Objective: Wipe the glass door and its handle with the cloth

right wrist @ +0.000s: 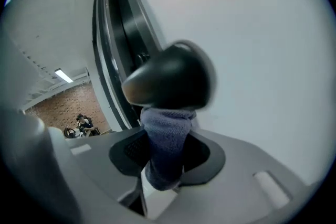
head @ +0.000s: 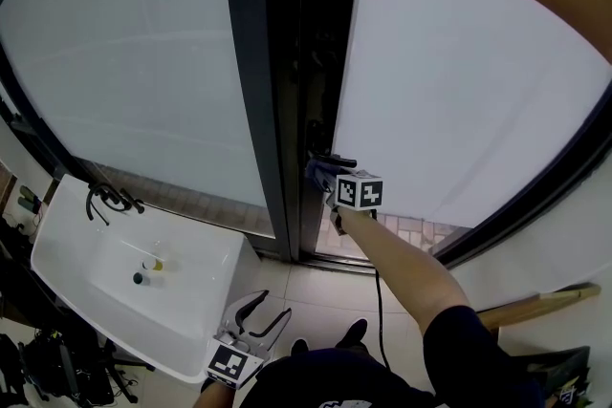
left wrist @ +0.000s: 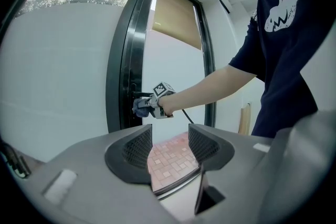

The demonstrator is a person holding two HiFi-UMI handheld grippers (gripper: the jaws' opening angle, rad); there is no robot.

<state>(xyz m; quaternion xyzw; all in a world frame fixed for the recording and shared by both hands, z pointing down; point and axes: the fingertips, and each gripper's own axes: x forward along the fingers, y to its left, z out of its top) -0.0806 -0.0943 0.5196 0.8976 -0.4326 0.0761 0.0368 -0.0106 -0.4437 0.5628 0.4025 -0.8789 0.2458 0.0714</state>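
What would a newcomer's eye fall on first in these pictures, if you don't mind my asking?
The right gripper, stretched out at arm's length, holds a blue-grey cloth against the dark handle at the edge of the white glass door. The left gripper hangs low and open, empty, beside a white sink at the head view's lower left.

A workplace interior, probably a lab or studio: a tall dark-framed glass door [head: 459, 91], a white utility sink [head: 206, 268] on a pale tiled floor [head: 316, 296], and a brick wall [right wrist: 68, 105] under a ceiling strip light [right wrist: 64, 75] (a person [right wrist: 83, 122] sits there, far off).
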